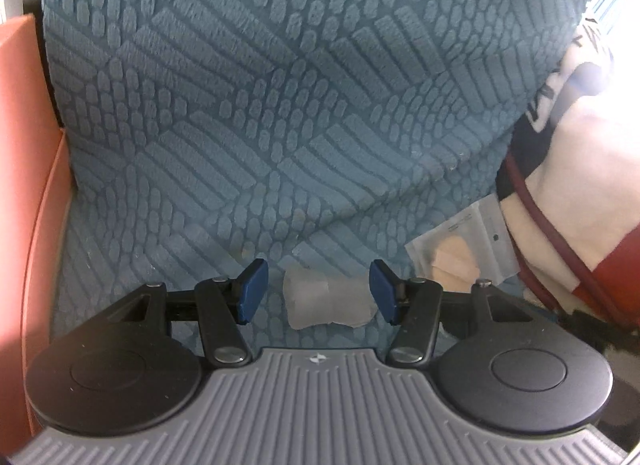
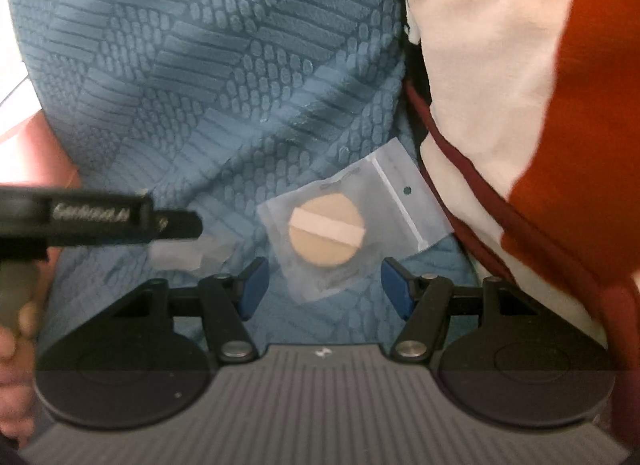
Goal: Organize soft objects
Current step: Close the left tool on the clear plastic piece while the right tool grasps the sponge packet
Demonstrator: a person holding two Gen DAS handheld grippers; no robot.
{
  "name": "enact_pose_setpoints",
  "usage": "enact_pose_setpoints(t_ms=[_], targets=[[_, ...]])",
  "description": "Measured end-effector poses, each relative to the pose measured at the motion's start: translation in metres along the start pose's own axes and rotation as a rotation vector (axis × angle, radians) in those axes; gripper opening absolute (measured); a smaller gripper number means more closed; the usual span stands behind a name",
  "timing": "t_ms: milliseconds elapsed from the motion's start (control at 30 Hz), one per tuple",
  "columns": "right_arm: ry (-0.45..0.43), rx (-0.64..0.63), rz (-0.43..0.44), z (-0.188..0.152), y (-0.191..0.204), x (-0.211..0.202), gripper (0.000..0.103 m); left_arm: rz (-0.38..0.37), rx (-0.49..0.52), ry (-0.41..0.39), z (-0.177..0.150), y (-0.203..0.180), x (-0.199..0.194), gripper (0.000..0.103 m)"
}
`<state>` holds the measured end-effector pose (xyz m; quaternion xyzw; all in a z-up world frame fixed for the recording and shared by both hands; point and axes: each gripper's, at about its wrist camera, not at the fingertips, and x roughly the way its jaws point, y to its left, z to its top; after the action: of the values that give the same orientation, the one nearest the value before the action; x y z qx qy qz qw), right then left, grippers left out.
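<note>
Below, spread under both tools: blue-grey textured upholstery with raised scale-and-bar pattern (image 1: 280, 105). Between the blue pads of the left gripper (image 1: 316, 291), jaws held wide apart: small white translucent roll of soft gauze-like material (image 1: 326, 303), lying on the fabric, closer to the right pad, possibly brushing it, not clamped; clear gap at the left pad. Just beyond the right jaw of that tool: frosted plastic zip pouch holding a round beige pad with a white strip (image 1: 460, 253), flat on the upholstery.

Ahead of the right gripper (image 2: 324, 289), jaws likewise wide with nothing pressed: same pouch (image 2: 352, 221), its lower corner reaching in between the pads, touching neither. Off the left jaw: black body of the other tool, the gauze roll (image 2: 180, 255) partly hidden beneath it. Beyond the right jaw: white and rust-red cushion with dark red piping (image 2: 500, 85), beside the pouch.
</note>
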<state>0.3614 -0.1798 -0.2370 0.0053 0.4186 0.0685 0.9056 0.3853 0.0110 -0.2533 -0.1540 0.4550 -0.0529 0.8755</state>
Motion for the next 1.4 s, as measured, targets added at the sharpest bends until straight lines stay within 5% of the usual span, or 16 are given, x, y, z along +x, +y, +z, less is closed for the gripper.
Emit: enact_pose_setpoints(t_ms=[567,733,900,1033,1400], targets=[[0.064,-0.041,0.010,0.027,0.000,0.041,0.065,-0.003,0.034,0.018,-0.009,0.004,0.002,0.062],[0.100,-0.104,0.036,0.033,0.007,0.054,0.082,0.006,0.084,0.014,-0.014,-0.002,0.001,0.062],[0.086,-0.151,0.022,0.034,0.013,0.061,0.082,0.016,0.120,0.003,-0.020,-0.007,0.001,0.062],[0.075,-0.131,0.007,0.038,0.000,0.058,0.056,0.010,0.116,0.003,-0.020,-0.009,0.002,0.063],[0.048,-0.083,0.007,0.056,-0.017,0.044,0.025,-0.049,0.112,-0.010,-0.020,-0.008,-0.001,0.063]])
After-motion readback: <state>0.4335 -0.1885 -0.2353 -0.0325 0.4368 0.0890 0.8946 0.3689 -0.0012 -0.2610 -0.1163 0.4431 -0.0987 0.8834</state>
